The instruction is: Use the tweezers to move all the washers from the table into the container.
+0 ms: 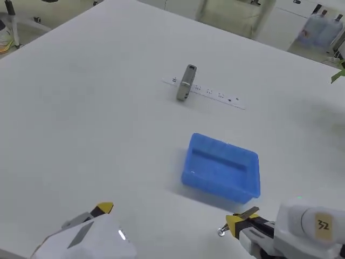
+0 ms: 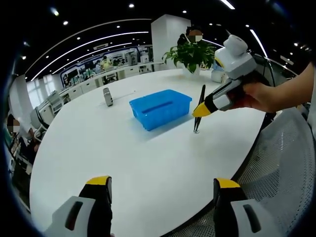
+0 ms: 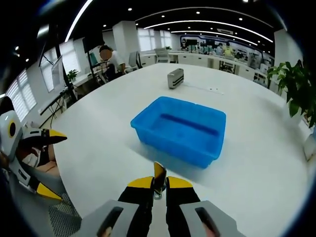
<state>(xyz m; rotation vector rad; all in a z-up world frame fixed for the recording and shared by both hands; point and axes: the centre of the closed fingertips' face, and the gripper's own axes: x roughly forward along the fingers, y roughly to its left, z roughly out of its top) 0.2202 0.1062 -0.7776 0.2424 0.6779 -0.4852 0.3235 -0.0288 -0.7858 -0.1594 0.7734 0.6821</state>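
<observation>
Indoors, a broad white table (image 1: pixel 97 108) fills an open-plan office under ceiling light strips (image 3: pixel 82 16), a potted plant (image 2: pixel 190 53) at its far side. On it, the blue container (image 1: pixel 223 170) sits near the edge, with a grey metal block (image 1: pixel 186 82) standing by a flush power strip (image 1: pixel 215 95) farther back. The right gripper (image 3: pixel 159 181) (a label (image 1: pixel 322 224) on its housing reads "32") is pressed together on the tweezers (image 2: pixel 201 101), held near the container. The left gripper (image 2: pixel 163 182) hangs spread wide.
</observation>
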